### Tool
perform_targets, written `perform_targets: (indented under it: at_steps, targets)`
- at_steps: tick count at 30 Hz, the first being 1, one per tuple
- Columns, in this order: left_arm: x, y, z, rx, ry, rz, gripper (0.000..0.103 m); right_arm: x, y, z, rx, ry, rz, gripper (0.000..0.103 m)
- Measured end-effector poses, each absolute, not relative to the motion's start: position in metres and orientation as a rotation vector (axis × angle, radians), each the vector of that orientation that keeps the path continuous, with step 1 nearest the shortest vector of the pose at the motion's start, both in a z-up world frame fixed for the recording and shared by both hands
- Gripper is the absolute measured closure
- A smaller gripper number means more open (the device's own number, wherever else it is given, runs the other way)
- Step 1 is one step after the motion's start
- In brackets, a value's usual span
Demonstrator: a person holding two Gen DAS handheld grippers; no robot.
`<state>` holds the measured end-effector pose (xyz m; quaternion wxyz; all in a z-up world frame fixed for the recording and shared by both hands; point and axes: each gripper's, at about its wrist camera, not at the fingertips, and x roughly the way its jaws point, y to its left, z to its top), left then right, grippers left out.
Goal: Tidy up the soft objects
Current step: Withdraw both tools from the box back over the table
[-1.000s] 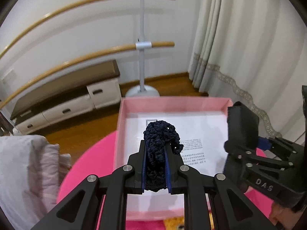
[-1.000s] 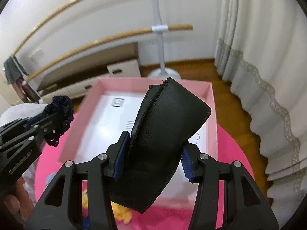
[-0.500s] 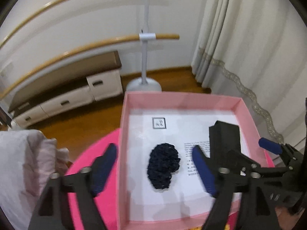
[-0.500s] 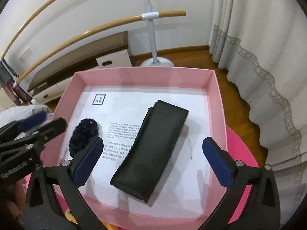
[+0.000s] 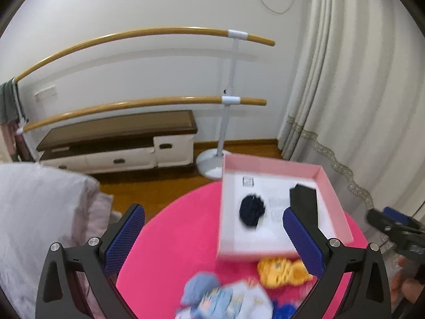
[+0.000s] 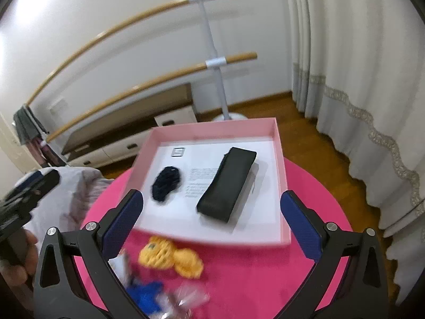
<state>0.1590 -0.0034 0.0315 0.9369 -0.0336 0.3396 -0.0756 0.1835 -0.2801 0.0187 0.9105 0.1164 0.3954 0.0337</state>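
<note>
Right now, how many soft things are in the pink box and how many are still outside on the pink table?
In the pink box: 2, the dark blue knitted piece and the black band.
Outside on the pink table: at least 3, a yellow knitted piece, a blue one and a light blue printed cloth; blur hides any more.
Total: at least 5.

Both wrist views look forward and down from above the pink table (image 5: pixel 170 252); both share the pink box (image 6: pixel 282 186) (left view blurred).
</note>
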Motion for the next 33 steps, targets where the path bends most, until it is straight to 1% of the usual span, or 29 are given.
perform_targets:
  at_steps: [8,15,24,33]
  targets:
    - [0.067,0.026,0.03,-0.079,0.692,-0.122,0.0,0.092,-0.269,0.019,0.267,0.76,0.111,0.0]
    - [0.002,0.025,0.024,-0.031,0.652,-0.077,0.0,0.048,-0.264,0.019,0.272,0.722,0.074,0.0]
    - [-0.042,0.005,0.014,-0.008,0.59,-0.094,0.0,0.034,-0.244,0.03,0.194,0.679,0.024,0.0]
    - [-0.041,0.001,0.012,-0.005,0.619,-0.105,0.0,0.025,-0.236,0.032,0.162,0.673,0.008,0.0]
